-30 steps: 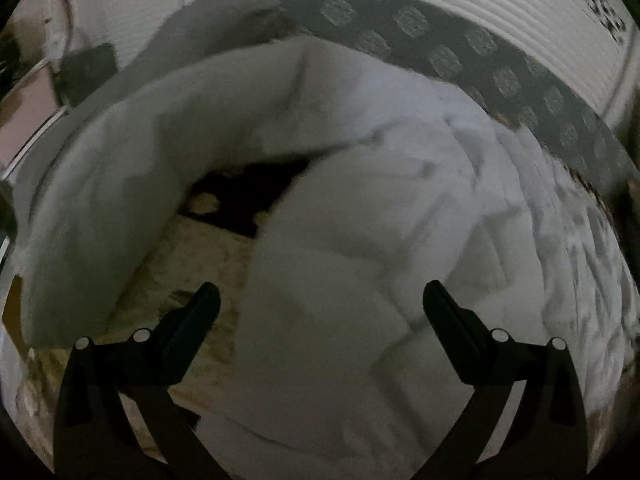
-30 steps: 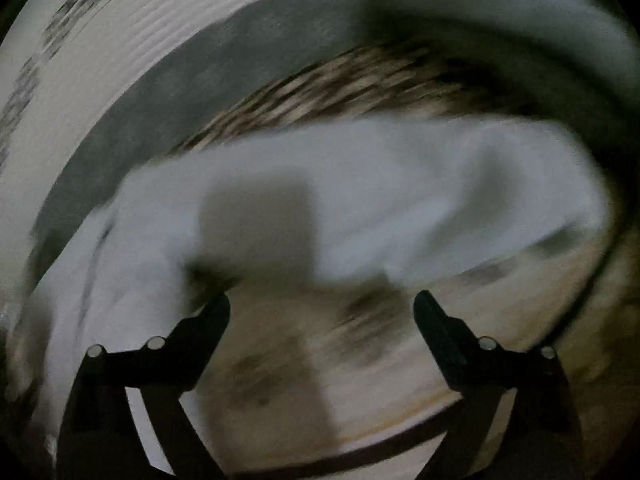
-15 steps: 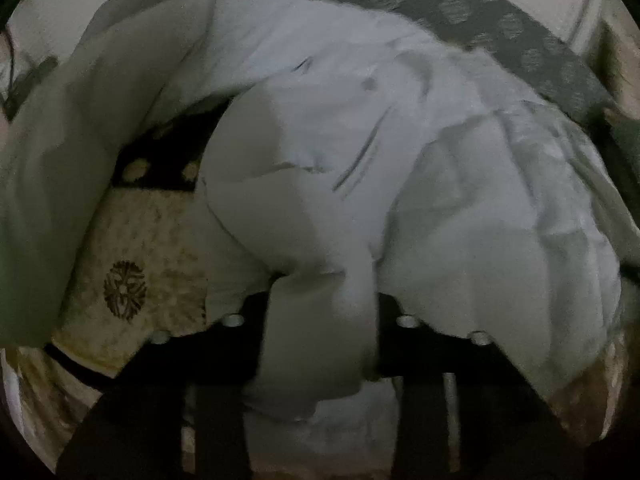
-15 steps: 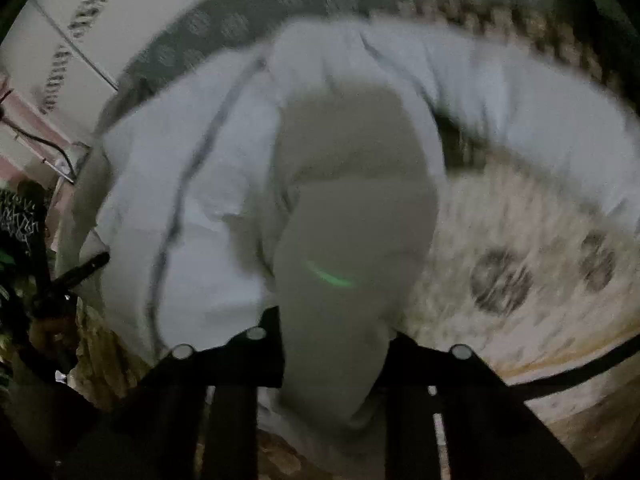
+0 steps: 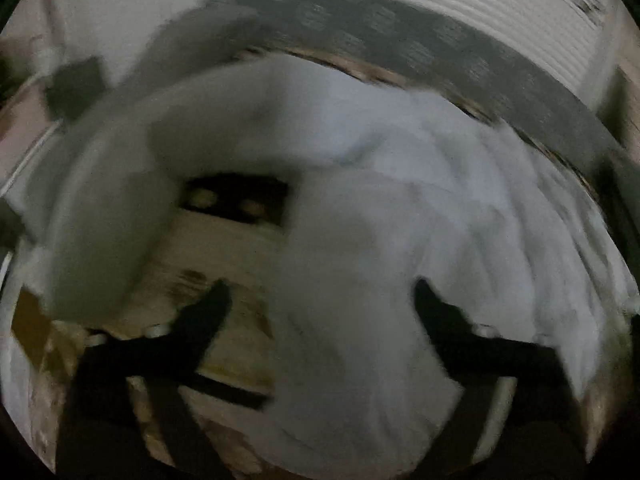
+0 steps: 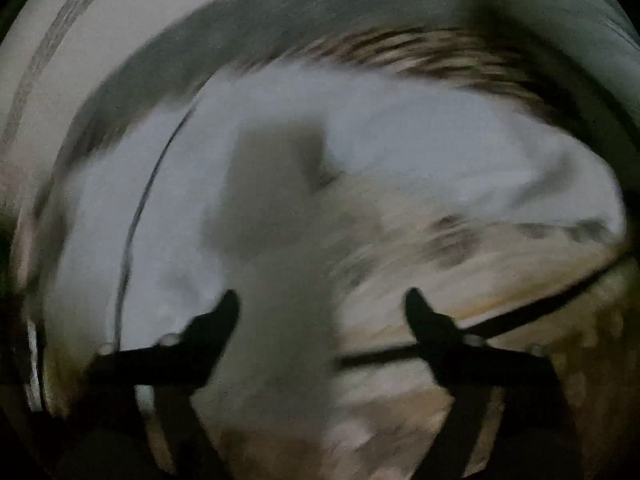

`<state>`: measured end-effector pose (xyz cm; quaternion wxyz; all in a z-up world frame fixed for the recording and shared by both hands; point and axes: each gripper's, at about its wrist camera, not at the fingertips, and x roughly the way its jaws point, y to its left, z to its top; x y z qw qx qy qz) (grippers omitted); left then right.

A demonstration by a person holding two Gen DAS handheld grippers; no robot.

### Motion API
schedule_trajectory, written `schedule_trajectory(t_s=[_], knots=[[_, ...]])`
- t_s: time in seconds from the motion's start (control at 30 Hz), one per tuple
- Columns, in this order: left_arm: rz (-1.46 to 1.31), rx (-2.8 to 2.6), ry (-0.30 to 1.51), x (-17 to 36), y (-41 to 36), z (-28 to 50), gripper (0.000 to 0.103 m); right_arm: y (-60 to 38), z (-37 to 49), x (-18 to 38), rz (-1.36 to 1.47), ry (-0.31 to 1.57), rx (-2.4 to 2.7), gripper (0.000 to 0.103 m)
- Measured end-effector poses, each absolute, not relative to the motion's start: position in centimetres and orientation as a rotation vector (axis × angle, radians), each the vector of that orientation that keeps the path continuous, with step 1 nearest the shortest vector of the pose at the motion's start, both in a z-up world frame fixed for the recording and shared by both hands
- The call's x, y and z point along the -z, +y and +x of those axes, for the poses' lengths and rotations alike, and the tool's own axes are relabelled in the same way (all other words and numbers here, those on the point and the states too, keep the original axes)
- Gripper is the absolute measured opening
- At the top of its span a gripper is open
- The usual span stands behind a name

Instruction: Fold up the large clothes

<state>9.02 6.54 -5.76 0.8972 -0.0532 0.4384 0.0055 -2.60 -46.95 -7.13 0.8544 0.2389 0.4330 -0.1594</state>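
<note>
Left wrist view: heavy motion blur, dim light. Left gripper (image 5: 320, 300) has jaws spread wide, having just been opening; white garment (image 5: 380, 208) runs up btwn the fingers but neither pad presses it, so nothing is gripped. Garment is heaped on a patterned beige rug (image 5: 224, 256), bulk to the right, a pale sleeve-like flap (image 5: 108, 216) draped over on the left, and a dark gap w/ rug border showing btwn the two.

Right wrist view: right gripper (image 6: 322, 304) likewise wide apart, jaws just been opening. A strip of the garment (image 6: 280, 264) lies btwn its fingers, close against the left finger (image 6: 216, 320), free of the right one. No grip. Rest of the cloth spreads up and across toward a grey patterned band (image 6: 280, 36) at the far edge of the rug.

Risks, judged:
- Cloth looks loose and thick; a fold dropped w/ both grippers free may slump or spring open, since nothing pins it.
- Strip near the right gripper's left finger could snag on pull-away and drag the fold askew.
- Flap on the left sits apart from the main heap; a re-grab of one layer only would leave the fold lopsided.
- Blur and poor light hide edges and seams, so the next pinch may land on bulk, not a hem.
- Fold stage: can't tell; garment far from flat or squared.
</note>
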Motion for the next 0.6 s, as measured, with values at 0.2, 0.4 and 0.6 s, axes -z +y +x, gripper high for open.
schedule_trajectory(t_s=[0.2,0.4,0.6], knots=[[-0.223,-0.133,0.821,4.6,10.4,10.8,0.100,-56.8,-3.9,10.2,0.663,0.782,0.678,0.096],[-0.079,-0.169,0.796,4.3,11.6,15.5,0.100,-62.9,-5.1,14.6,0.777,0.792,0.812,0.096],[0.114,-0.189,0.767,5.7,11.4,17.0,0.100,-64.5,-5.3,15.7,0.730,0.717,0.832,0.094]])
